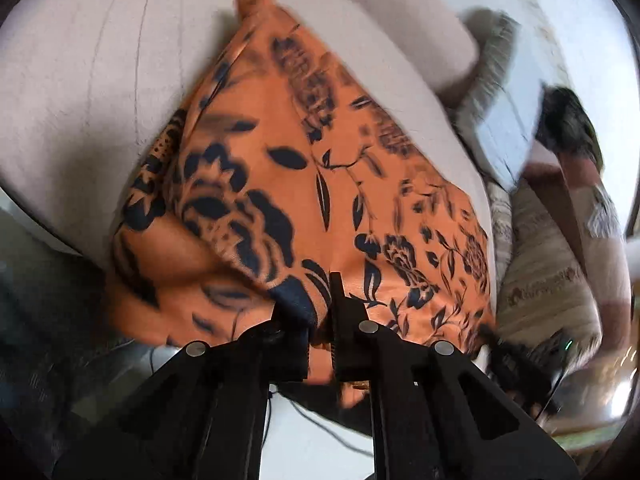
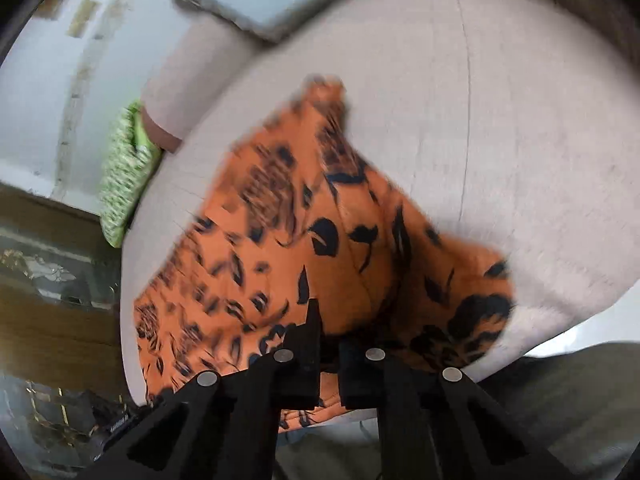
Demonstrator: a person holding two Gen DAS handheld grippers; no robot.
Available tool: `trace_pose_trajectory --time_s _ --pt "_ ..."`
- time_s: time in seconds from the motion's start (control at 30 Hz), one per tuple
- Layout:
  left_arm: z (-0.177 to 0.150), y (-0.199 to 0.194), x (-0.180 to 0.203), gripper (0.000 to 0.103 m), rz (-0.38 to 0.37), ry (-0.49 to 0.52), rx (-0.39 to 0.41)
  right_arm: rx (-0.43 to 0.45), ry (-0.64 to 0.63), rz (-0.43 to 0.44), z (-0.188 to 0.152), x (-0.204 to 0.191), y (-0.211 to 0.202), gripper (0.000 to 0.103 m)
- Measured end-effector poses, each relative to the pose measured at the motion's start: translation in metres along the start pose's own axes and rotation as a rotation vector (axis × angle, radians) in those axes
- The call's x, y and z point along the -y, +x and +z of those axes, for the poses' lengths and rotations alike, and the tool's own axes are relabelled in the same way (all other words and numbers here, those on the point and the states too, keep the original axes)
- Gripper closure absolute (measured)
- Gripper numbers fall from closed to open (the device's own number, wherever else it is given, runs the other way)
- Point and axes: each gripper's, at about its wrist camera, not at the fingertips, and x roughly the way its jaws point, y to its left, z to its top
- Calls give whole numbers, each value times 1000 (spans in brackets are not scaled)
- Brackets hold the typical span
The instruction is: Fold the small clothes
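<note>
An orange garment with a dark floral print (image 1: 304, 168) lies spread over a pale pink cushioned seat (image 1: 100, 72). My left gripper (image 1: 316, 300) is shut on the garment's near edge, with cloth bunched between its black fingers. In the right wrist view the same garment (image 2: 320, 240) drapes over the seat (image 2: 500, 140). My right gripper (image 2: 326, 328) is shut on its near hem, with cloth between the fingers. The far tip of the garment points away from me in both views.
A pink bolster (image 1: 420, 40) and a fringed grey cushion (image 1: 500, 92) lie at the far right in the left wrist view. A green patterned cushion (image 2: 124, 176) sits at the seat's left edge. A wooden and glass table (image 2: 48, 280) is at left.
</note>
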Motion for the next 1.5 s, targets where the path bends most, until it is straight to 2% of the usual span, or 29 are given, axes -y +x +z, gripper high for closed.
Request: trace_pose_trajectory --time_s 0.1,0.17,0.2,0.3,0.4,0.47,0.57,0.6,0.63,0.67,0.7,0.73,0.8,0.9,1.0,1.1,1.17,1.3,1.43,1.5 --pt "-11 11 0 96 72 52 -43 21 -59 -84 -2 -6 -8 98" --pt "-11 33 -12 96 143 53 -67 -33 -30 -134 -5 2 13 98" --pt "-11 38 -18 96 122 21 -85 -58 -4 -134 -5 6 21 98" --pt "-6 28 -16 92 75 15 -72 -54 34 -88 -2 15 19 98" --pt "-5 20 -16 78 110 20 -68 -30 99 11 1 28 6 97" --pt "-5 10 -17 77 111 34 -56 -1 114 37 0 31 -4 96" --pt "-6 -16 -18 77 66 55 16 78 45 -1 -6 19 -28 91" --pt "-7 -26 -17 72 58 61 56 106 20 -15 -9 14 -35 90" --pt "-8 -35 -18 67 63 67 101 137 -7 -30 -13 9 -43 83" --pt "-8 -43 -19 53 73 68 136 176 -37 -49 -16 2 -50 72" --pt "-6 -52 -22 42 84 60 181 208 -60 -61 -18 -8 -54 66" --pt "-4 -55 -22 40 90 51 204 229 -77 -62 -21 -12 -56 58" --pt "1 -58 -21 40 106 54 218 251 -124 -43 -24 -27 -63 58" --pt "15 -59 -30 40 138 24 211 188 -195 18 -27 -58 -54 58" --pt "35 -57 -48 40 122 -77 192 120 -249 98 -33 -89 -44 58" --pt "57 -48 -63 40 137 -134 107 59 -298 147 -40 -124 -31 58" --pt "64 -43 -73 40 74 -177 99 20 -327 157 -43 -147 -18 58" --pt "63 -35 -83 40 23 -190 89 -102 -381 178 -51 -192 19 58" --pt "63 -14 -82 40 27 -167 19 -201 -465 160 -58 -236 56 58" --pt "63 1 -84 40 38 -164 -52 -235 -505 145 -61 -255 75 58"
